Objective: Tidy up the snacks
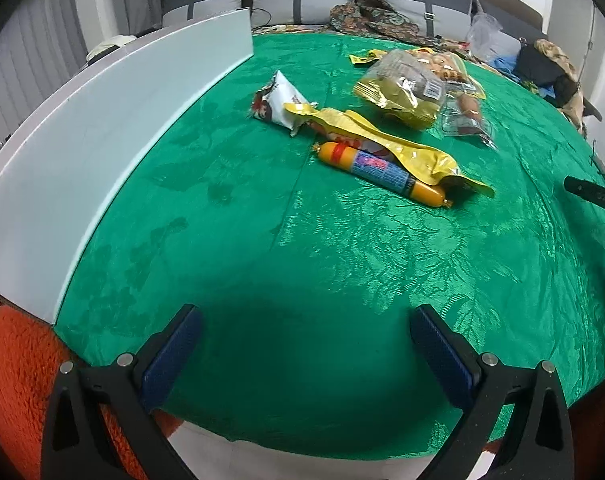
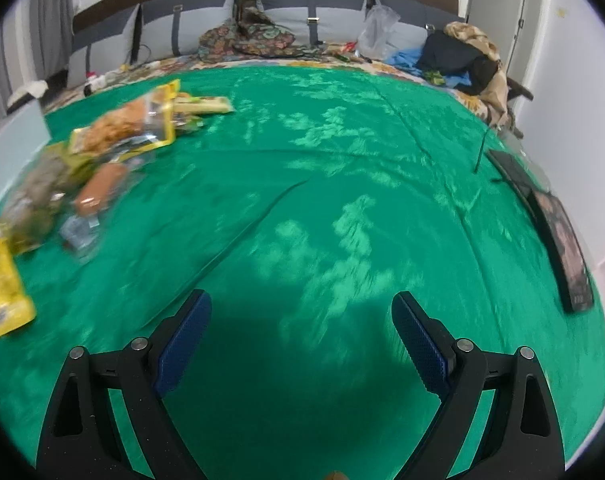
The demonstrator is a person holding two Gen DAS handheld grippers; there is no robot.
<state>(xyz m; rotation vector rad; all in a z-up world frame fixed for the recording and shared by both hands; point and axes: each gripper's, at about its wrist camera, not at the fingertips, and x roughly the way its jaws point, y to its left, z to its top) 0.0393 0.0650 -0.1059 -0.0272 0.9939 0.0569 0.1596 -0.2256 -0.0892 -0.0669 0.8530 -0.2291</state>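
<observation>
Snacks lie in a loose pile on the green cloth (image 1: pixel 262 240). An orange sausage stick (image 1: pixel 382 174) rests half under a long yellow packet (image 1: pixel 382 140). Behind them are a white packet (image 1: pixel 280 102), a gold bag (image 1: pixel 406 92) and a clear sausage pack (image 1: pixel 468 114). My left gripper (image 1: pixel 304 318) is open and empty, well short of the pile. In the right wrist view the same pile is blurred at the left: a yellow packet (image 2: pixel 2 284), a sausage (image 2: pixel 100 188), a chips bag (image 2: pixel 130 120). My right gripper (image 2: pixel 302 306) is open and empty over bare cloth (image 2: pixel 342 160).
A white box wall (image 1: pixel 102 140) runs along the cloth's left side. An orange fluffy fabric (image 1: pixel 14 380) shows at the near left. A dark tablet (image 2: pixel 558 224) lies at the right edge. Cushions (image 2: pixel 310 20) and piled clothes (image 2: pixel 462 56) sit behind the cloth.
</observation>
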